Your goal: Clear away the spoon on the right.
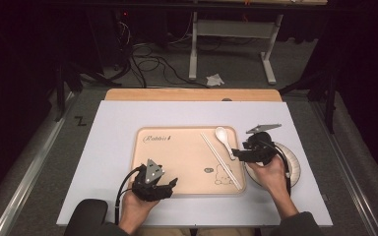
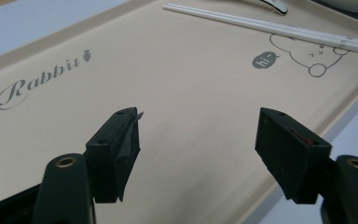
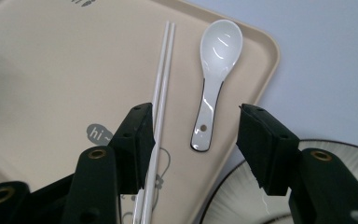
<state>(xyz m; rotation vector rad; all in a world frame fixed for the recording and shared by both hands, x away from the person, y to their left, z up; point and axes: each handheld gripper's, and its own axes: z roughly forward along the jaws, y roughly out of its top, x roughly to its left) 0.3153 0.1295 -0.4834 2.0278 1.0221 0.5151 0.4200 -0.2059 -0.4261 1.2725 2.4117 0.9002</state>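
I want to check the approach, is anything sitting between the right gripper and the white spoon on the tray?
Nothing visible. The right gripper hangs open above the spoon, whose handle shows in the gap between its jaws. The chopsticks lie alongside by one jaw, apart from the spoon.

A: How is the light in the high view?

B: Uneven. The white table [image 1: 128, 123] is brightly and evenly lit from above, while the room behind and at both sides falls into near black. The picture is soft and a little grainy.

A: Any shadows?

B: Faint ones. In the right gripper view a soft grey shadow lies across the tray [image 3: 37, 70] at its left.

A: Glare?

B: Small highlights sit in the bowl of the spoon [image 3: 214, 70], and the plate [image 3: 242, 200] shows a bright streak.

A: Focus?

B: In both gripper views the 2 near black jaws are slightly soft; the tray print is sharp.
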